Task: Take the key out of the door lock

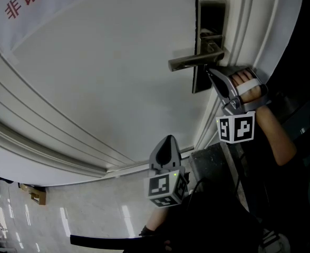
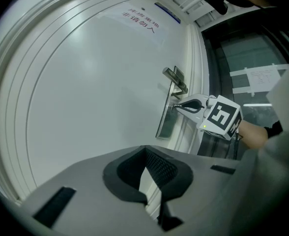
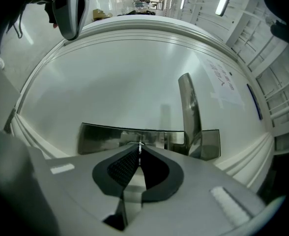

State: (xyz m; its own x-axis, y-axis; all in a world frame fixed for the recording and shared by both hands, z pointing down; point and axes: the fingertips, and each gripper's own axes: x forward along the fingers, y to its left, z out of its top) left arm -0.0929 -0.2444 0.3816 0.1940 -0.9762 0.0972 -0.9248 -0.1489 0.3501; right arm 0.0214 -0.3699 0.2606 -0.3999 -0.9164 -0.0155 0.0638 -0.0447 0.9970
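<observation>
squarely, key (image 3: 140, 148) between fingers (image 3: 122, 167) of right gripper (image 3: 140, 156)

L gripper (image 2: 145, 152) jaws together; R gripper (image 2: 178, 105) at door's lock plate (image 2: 164, 125).

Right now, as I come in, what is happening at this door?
A person works at the white door with two handheld grippers. The right gripper has its jaws closed on a thin metal key at the lock plate, below the lever handle; the key seems not yet drawn out. The left gripper hangs lower, away from the lock, jaws together and empty.
</observation>
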